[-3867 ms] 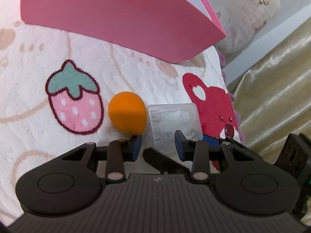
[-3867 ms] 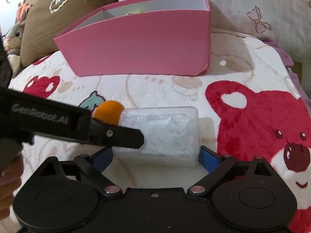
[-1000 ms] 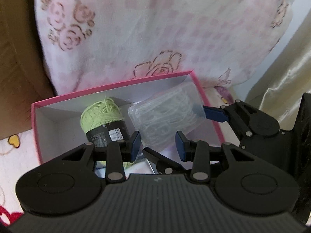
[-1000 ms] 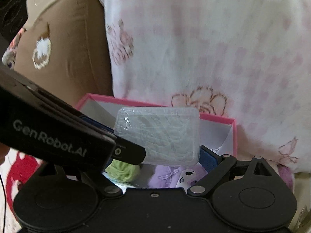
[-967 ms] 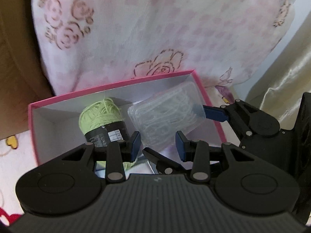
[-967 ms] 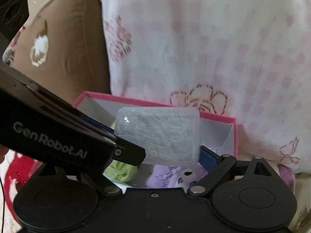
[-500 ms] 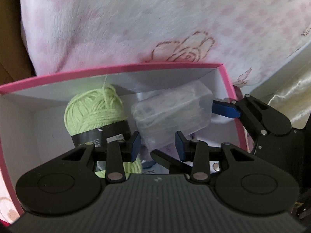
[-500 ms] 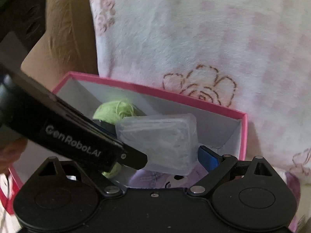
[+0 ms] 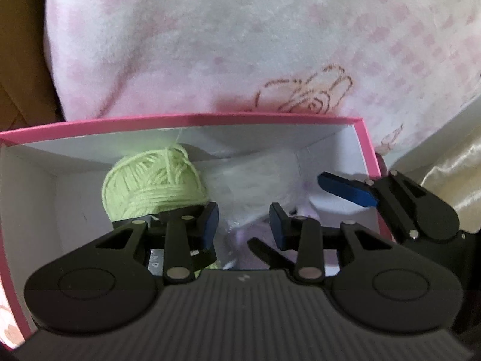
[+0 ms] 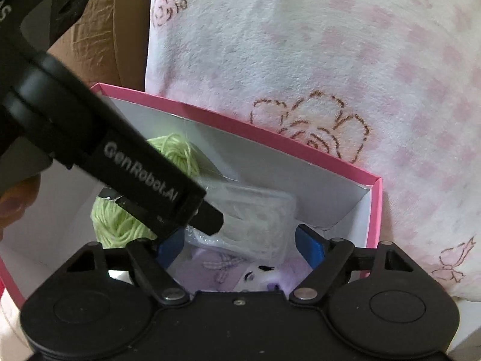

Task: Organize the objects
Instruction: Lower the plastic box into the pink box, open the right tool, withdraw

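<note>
The pink box (image 9: 180, 119) with white inner walls stands open below both grippers. Inside it lies a green yarn ball (image 9: 153, 180) with a black label, seen in the right wrist view too (image 10: 120, 219). The clear plastic box (image 10: 252, 213) rests tilted on a purple plush toy (image 10: 228, 273); it looks blurred in the left wrist view (image 9: 249, 180). My right gripper (image 10: 240, 245) straddles it, jaws closing, and its blue finger (image 9: 345, 192) stands apart from the plastic. My left gripper (image 9: 243, 225) hangs over the box, jaws narrow and closing slightly, holding nothing.
A pink-and-white fleece pillow (image 9: 240, 45) rises right behind the box's far wall. A brown cushion (image 10: 99, 45) stands at the left. A shiny golden curtain (image 9: 457, 174) is at the right. The left gripper's black body (image 10: 135, 174) crosses the right wrist view.
Both grippers sank toward the pink box. The clear plastic box has left the right gripper's pads and dropped lower inside. The right jaws have narrowed.
</note>
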`<state>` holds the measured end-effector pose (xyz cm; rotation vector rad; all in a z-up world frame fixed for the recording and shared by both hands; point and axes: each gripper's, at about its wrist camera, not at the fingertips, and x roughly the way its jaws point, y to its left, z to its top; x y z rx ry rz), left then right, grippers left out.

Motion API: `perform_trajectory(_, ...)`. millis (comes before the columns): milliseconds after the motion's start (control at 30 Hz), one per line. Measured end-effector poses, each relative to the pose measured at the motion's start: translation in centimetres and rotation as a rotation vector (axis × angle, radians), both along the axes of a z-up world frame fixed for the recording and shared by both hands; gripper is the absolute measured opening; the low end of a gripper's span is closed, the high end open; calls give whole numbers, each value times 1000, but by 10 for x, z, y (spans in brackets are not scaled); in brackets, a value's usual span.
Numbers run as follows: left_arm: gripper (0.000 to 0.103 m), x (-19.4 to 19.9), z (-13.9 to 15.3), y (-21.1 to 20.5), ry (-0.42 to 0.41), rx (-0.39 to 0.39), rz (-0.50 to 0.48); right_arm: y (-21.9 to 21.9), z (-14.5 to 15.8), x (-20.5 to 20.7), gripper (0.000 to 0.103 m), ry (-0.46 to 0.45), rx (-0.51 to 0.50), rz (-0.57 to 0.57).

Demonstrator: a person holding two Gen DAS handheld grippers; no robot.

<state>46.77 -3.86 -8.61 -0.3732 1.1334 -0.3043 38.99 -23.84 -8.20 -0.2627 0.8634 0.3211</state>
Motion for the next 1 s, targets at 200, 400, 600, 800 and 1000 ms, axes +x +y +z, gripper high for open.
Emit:
perform_trajectory(200,35,-14,21,-2,-56,53,-2,-30,17,-14,59,-24,81,-91)
perform_trajectory(400,35,-42,39,-1,-80,89,-42,-47,46,-52,62,-63,177,-103)
perform_trajectory(600,35,-85,61,3,-99,129,-65,-34,64,-77,63,-58,172,-78)
perform_trajectory(800,37,-135,96,15,-114,168,-80,-31,97,-119,63,-68,165,-52)
perform_trajectory(1000,41,-176,122,20,-131,201,-97,-32,126,-165,71,-110,220,-20)
